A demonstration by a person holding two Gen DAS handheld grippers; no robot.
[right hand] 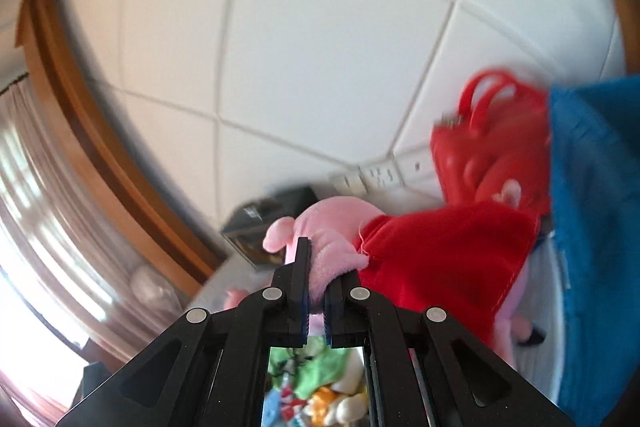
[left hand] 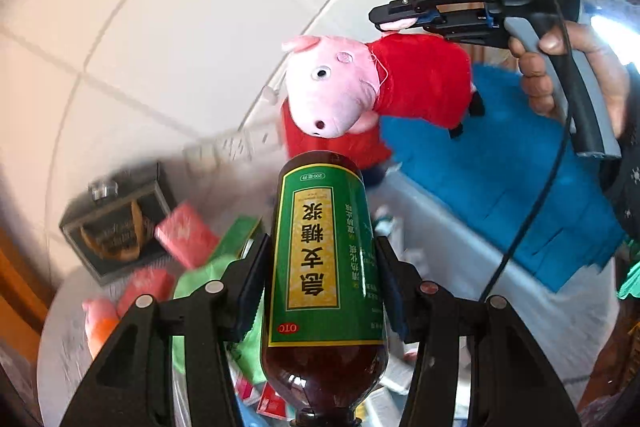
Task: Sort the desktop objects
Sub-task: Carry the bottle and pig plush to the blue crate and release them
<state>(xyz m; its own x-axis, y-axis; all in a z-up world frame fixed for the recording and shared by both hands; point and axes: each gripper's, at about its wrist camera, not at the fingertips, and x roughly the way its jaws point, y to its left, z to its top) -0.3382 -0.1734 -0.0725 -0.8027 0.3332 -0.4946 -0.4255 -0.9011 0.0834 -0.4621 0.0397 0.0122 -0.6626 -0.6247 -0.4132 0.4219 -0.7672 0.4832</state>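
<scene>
Clutter lies blurred on the table [left hand: 72, 307] at far left: a dark framed box [left hand: 116, 223], pink packets [left hand: 184, 235] and green cloth [left hand: 212, 267]. At centre, the left gripper [left hand: 320, 279] has its jaws pinching a brown syrup bottle [left hand: 324, 267] with a green label, neck toward the camera, raised above the table. Farther right, the right gripper [left hand: 394, 21], jaws pressed together on an ear, dangles a pink pig plush [left hand: 376, 83] in a red dress before blue cloth [left hand: 500, 167].

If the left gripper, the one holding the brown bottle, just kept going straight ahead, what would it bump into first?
Probably the pink pig plush. The left gripper points along the syrup bottle, and the plush hangs just past the bottle's far end, held by the right gripper. How much gap lies between them is unclear.
</scene>
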